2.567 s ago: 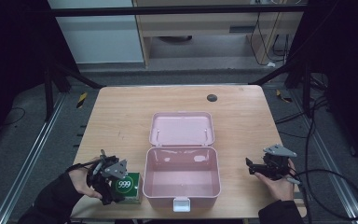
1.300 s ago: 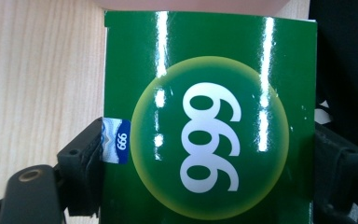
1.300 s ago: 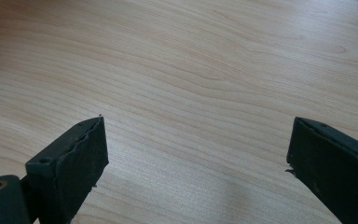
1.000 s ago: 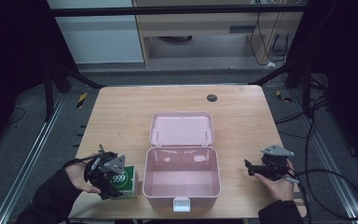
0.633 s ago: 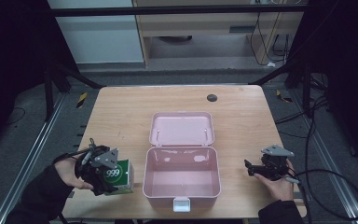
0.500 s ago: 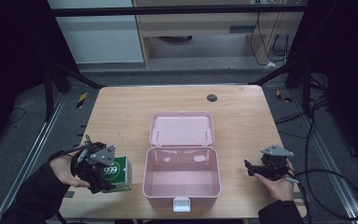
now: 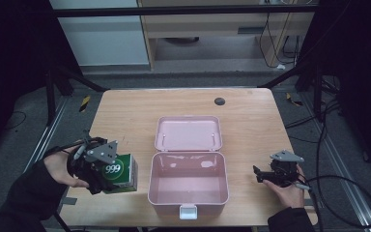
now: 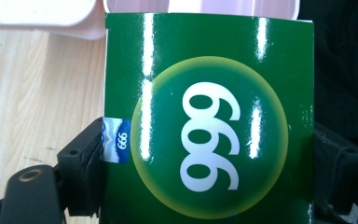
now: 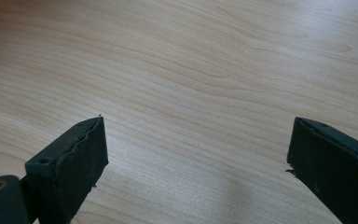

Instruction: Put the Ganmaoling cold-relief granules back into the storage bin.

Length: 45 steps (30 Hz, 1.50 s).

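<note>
Green box [image 7: 120, 173] near-left on surface, pinched in my left tool [image 7: 95, 169] | pink case [image 7: 188, 195] lies open just right of it | right tool [image 7: 270, 174] spread, idle, near-right.

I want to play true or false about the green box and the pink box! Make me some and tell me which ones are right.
1. The left gripper is squeezing the green box. True.
2. The pink box has its lid shut. False: the lid is open and it lies back.
3. The right gripper is holding a toy. False: its jaws are open with nothing between them.
4. The green box has 999 on it. True.
5. The pink box looks empty inside. True.
</note>
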Each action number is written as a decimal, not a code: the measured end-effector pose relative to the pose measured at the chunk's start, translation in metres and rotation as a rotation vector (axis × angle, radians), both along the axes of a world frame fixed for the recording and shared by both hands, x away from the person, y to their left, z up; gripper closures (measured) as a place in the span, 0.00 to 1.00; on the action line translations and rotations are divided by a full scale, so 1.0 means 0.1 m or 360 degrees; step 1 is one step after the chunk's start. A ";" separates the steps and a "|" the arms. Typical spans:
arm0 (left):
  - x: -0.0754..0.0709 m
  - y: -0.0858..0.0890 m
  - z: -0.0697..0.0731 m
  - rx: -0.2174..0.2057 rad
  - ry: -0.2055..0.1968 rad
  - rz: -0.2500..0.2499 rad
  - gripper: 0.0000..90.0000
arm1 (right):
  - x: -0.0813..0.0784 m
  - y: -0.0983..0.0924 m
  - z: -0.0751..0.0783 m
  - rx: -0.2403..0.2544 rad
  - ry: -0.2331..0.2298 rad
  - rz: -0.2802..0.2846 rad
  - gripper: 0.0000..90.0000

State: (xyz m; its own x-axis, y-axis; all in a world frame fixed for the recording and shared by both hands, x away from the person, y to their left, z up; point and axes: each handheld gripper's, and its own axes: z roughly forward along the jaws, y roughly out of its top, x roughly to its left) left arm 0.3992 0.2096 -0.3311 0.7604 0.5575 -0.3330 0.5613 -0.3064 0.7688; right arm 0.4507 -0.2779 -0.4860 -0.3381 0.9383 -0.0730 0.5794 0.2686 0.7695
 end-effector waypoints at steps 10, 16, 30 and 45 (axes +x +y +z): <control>0.05 -0.14 0.13 0.0032 -0.0031 -0.0045 0.17 | 0.00 0.00 -0.01 -0.0006 0.0006 0.0001 0.06; 0.09 -0.22 0.16 0.0076 -0.0043 -0.0107 0.17 | 0.00 0.00 -0.01 -0.0016 0.0004 0.0006 0.06; 0.32 -0.31 0.35 0.0590 -0.0216 -0.0639 0.17 | 0.00 0.00 -0.01 -0.0011 0.0004 0.0009 0.06; 0.39 -0.61 0.37 0.0577 -0.0210 -0.0707 0.17 | 0.00 0.01 -0.03 -0.0015 0.0016 0.0015 0.06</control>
State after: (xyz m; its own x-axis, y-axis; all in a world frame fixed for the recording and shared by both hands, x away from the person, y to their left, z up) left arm 0.4382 0.1487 -0.2942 0.9693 0.2366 -0.0673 0.2257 -0.7468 0.6256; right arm 0.4509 -0.2771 -0.4888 -0.3478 0.9343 -0.0787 0.5844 0.2816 0.7611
